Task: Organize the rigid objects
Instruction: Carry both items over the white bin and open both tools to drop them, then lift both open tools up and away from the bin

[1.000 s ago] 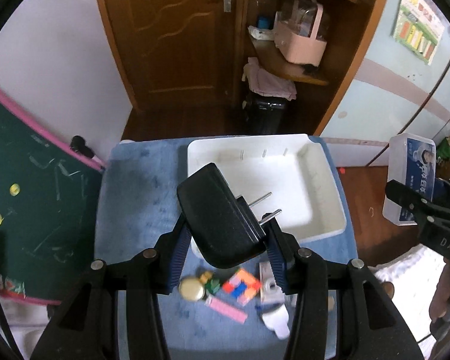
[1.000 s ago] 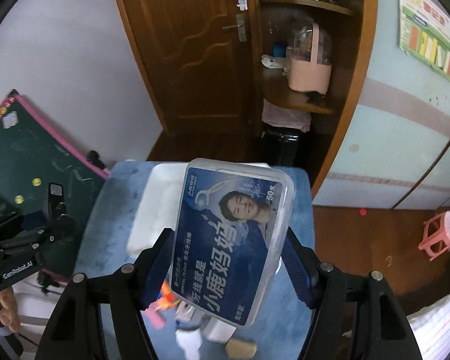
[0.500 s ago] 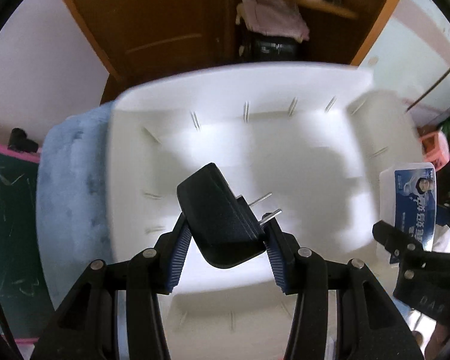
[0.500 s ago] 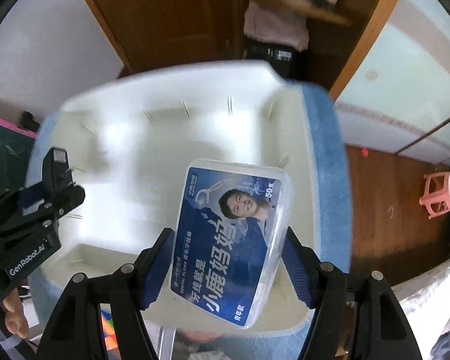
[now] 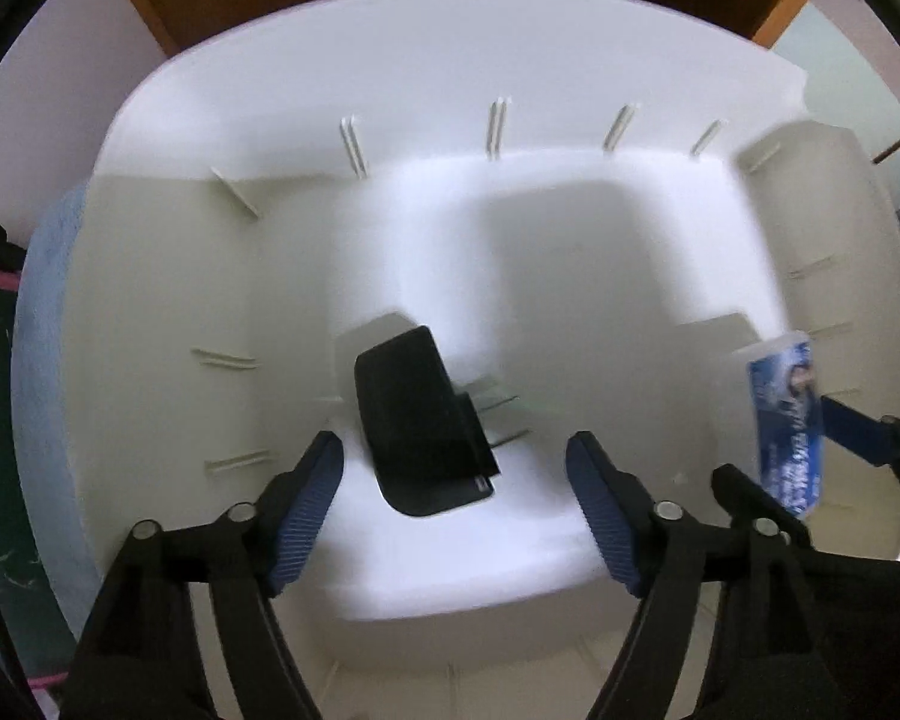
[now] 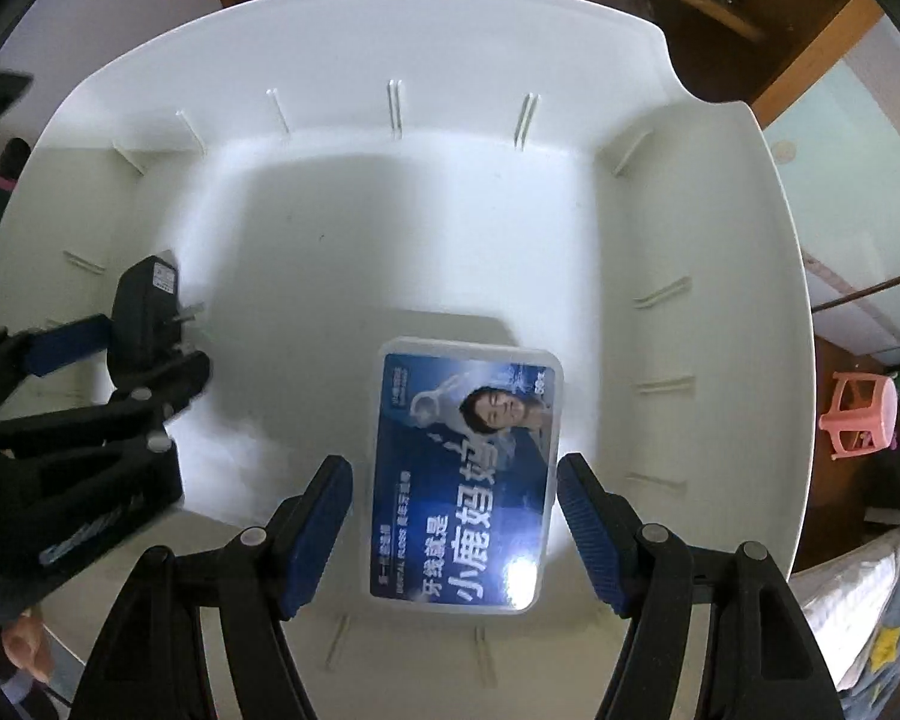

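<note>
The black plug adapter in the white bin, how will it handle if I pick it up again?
The adapter looks like rigid moulded plastic, so probably stiff. It lies tilted and may rock. Its prongs stick out and could snag the bin.

Both wrist cameras are looking steeply down, close above one white bin point(image 5: 222, 276), sharing its floor and walls.
</note>
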`<control>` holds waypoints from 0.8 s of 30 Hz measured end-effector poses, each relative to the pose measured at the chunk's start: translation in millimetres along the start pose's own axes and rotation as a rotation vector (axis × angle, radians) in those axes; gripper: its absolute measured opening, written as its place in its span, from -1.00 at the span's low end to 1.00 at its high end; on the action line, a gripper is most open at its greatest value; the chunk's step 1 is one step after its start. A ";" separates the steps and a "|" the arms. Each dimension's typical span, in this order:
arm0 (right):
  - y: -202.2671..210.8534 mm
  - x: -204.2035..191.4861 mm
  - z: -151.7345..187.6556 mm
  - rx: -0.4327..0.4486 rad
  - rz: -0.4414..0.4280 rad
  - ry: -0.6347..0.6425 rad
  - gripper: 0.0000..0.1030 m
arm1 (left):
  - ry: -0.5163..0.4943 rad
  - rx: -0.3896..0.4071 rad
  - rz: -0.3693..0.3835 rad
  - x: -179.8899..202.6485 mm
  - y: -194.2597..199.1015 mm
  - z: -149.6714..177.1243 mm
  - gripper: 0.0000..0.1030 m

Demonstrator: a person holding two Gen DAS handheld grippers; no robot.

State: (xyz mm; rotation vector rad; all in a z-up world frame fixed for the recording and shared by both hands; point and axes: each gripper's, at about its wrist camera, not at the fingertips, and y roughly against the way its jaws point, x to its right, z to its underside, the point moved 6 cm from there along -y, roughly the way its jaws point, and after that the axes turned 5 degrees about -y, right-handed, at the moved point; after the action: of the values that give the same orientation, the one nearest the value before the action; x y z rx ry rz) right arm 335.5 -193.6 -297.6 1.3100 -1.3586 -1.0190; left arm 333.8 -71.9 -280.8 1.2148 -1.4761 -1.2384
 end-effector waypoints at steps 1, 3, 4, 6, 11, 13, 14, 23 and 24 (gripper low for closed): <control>1.8 0.8 1.6 0.003 -0.010 -0.009 0.39 | -0.025 0.028 0.008 1.4 5.9 -0.8 0.58; 5.4 3.2 3.5 0.008 -0.028 -0.025 0.39 | -0.037 0.055 0.004 4.4 18.6 1.0 0.65; 8.4 4.1 5.0 0.012 -0.041 -0.033 0.39 | -0.041 0.070 0.000 5.6 26.8 1.9 0.67; 16.8 6.0 8.4 0.025 -0.064 -0.049 0.39 | -0.043 0.094 -0.007 6.3 39.1 4.0 0.70; 50.0 12.6 21.4 0.096 -0.118 -0.080 0.39 | -0.026 0.177 -0.019 4.4 79.4 12.2 0.70; 66.6 15.9 28.0 0.127 -0.139 -0.089 0.39 | -0.019 0.209 -0.027 3.9 96.5 18.1 0.70; 72.7 17.5 31.5 0.138 -0.149 -0.092 0.39 | -0.019 0.232 -0.034 3.9 109.9 22.4 0.70; 153.2 26.4 86.6 0.256 -0.248 -0.122 0.50 | -0.034 0.354 -0.073 11.2 178.0 73.6 0.74; 163.2 28.7 93.9 0.272 -0.255 -0.125 0.50 | -0.038 0.363 -0.075 12.9 183.4 79.6 0.80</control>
State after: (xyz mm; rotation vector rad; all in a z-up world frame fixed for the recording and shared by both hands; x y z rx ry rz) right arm 212.1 -214.3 -154.0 1.6785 -1.4902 -1.1311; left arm 225.4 -62.7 -112.5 1.5014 -1.7495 -1.0748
